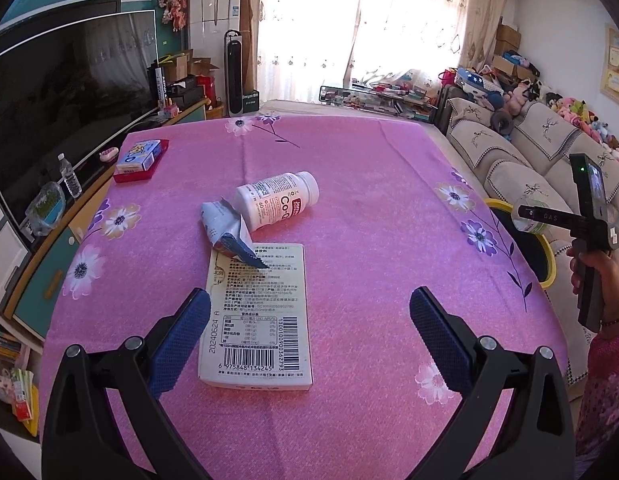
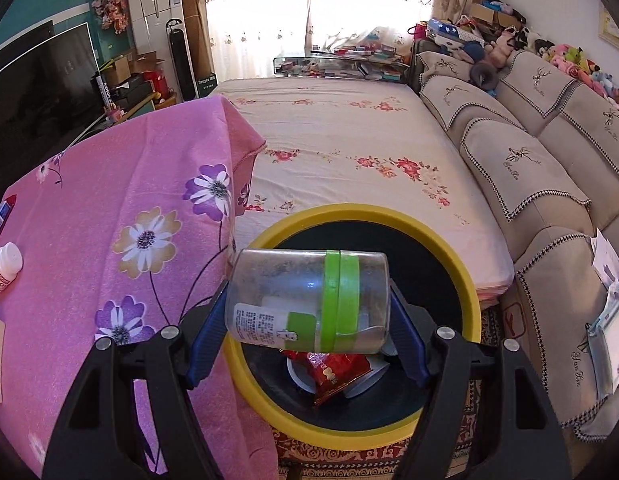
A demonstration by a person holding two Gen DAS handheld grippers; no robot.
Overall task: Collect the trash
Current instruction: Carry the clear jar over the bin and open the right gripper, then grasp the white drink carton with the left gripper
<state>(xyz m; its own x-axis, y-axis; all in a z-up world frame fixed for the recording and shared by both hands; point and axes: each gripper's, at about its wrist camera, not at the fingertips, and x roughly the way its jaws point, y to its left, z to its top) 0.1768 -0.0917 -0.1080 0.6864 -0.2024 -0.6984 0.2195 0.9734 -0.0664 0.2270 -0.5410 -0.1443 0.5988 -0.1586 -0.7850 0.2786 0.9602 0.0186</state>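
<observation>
Covering most of both views: a pink flowered tablecloth (image 1: 349,208), seen flat from above in the left wrist view and only as a hanging corner in the right wrist one. Beside that corner, fully shown in the right wrist view alone, a yellow-rimmed bin (image 2: 465,276) with a red wrapper (image 2: 337,376) and white scraps at the bottom; from the left wrist only a sliver of yellow rim past the table's far right edge. Clamped crosswise in the right gripper (image 2: 309,320), above the bin's mouth: a clear plastic jar (image 2: 293,292) with a green band, blue pads pressing both ends. Glimpsed from the left wrist, the same jar and the person's hand (image 1: 589,272) on that tool. Left gripper (image 1: 309,332) with jaws wide apart, nothing between the pads, above a flat white carton (image 1: 261,320) lying label-up. Touching the carton's far end, a crumpled foil packet (image 1: 229,232); just beyond, a white pill bottle (image 1: 277,198) on its side, whole in the left wrist view but cut off at the right wrist view's edge.
</observation>
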